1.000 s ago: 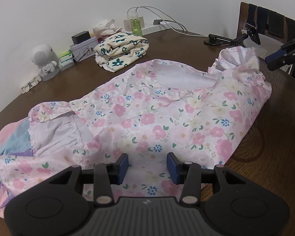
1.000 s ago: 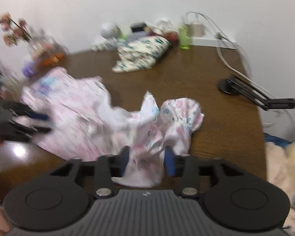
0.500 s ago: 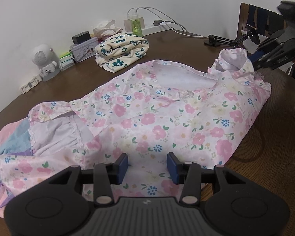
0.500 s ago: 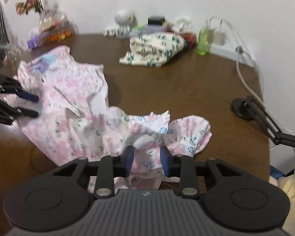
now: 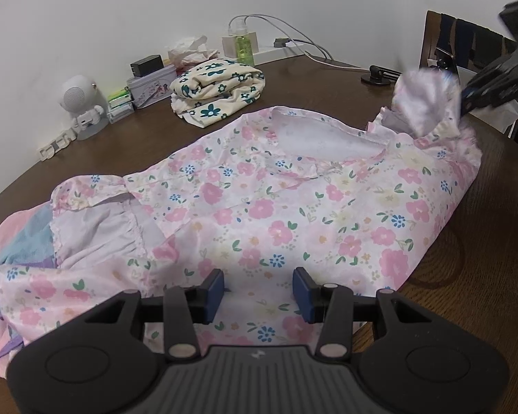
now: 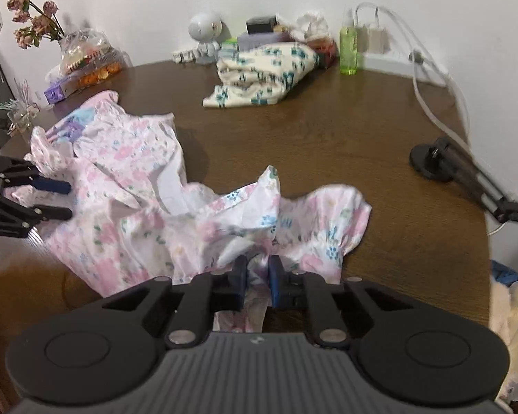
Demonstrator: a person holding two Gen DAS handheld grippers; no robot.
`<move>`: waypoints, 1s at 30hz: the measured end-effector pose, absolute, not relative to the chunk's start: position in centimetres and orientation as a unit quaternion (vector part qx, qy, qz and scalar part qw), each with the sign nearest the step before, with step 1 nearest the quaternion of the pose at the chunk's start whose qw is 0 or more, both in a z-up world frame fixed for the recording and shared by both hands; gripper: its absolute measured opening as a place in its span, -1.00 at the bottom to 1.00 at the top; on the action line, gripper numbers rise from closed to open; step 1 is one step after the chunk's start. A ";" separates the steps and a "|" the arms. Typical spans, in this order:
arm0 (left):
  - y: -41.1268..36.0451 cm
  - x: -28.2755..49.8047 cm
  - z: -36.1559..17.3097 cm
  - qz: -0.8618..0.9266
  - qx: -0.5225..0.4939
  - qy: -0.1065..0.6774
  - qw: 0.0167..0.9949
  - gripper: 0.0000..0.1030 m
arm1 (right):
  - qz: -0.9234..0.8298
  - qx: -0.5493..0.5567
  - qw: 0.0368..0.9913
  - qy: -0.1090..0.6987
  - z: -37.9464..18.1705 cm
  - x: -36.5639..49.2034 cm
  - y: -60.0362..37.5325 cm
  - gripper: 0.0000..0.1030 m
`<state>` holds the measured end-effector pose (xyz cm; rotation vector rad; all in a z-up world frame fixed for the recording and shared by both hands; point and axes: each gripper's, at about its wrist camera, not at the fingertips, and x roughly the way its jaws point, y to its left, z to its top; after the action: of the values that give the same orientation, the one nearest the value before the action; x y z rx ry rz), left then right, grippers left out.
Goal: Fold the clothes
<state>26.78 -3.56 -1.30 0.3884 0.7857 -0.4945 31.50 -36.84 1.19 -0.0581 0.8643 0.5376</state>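
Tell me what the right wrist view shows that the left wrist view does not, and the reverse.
Only the right wrist view: dried flowers, a snack bag, and the right gripper, its jaws closing with the dress sleeve between them. Only the left wrist view: a chair and the left gripper, its jaws apart over the hem. Both: the pink dress, the folded cream garment, the green bottle, the table.

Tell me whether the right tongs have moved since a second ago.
Yes. In the left view the right tongs have risen against the chair, bunching the sleeve.
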 end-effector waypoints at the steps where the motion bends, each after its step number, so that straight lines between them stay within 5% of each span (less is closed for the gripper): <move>1: -3.6 26.8 -1.3 -0.236 0.186 0.376 0.876 -0.17 | 0.260 -0.024 0.875 0.409 2.2 30.9 -37.1 -0.77; 2: -3.6 26.8 -1.3 -0.235 0.186 0.376 0.877 -0.17 | 0.262 -0.019 0.874 0.408 3.1 30.4 -37.3 -0.98; 6: -3.6 26.6 -1.3 -0.232 0.184 0.374 0.879 -0.17 | 0.267 0.000 0.867 0.421 5.1 28.8 -38.2 -0.98; 19: -3.6 26.4 -1.2 -0.214 0.173 0.379 0.883 -0.12 | 0.191 -0.010 0.848 0.493 -0.9 30.3 -37.9 -0.97; 27: -4.2 25.4 0.8 -0.235 0.174 0.334 0.896 -0.13 | 0.206 0.015 0.885 0.417 4.0 26.1 -38.1 -0.75; 30: -5.5 25.9 0.6 -0.244 0.181 0.334 0.892 -0.16 | 0.259 0.005 0.885 0.387 4.5 25.5 -34.5 -0.44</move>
<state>25.86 -5.50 0.61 0.3764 0.6928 -0.5058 25.50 -34.46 4.50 0.0102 0.8060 0.5384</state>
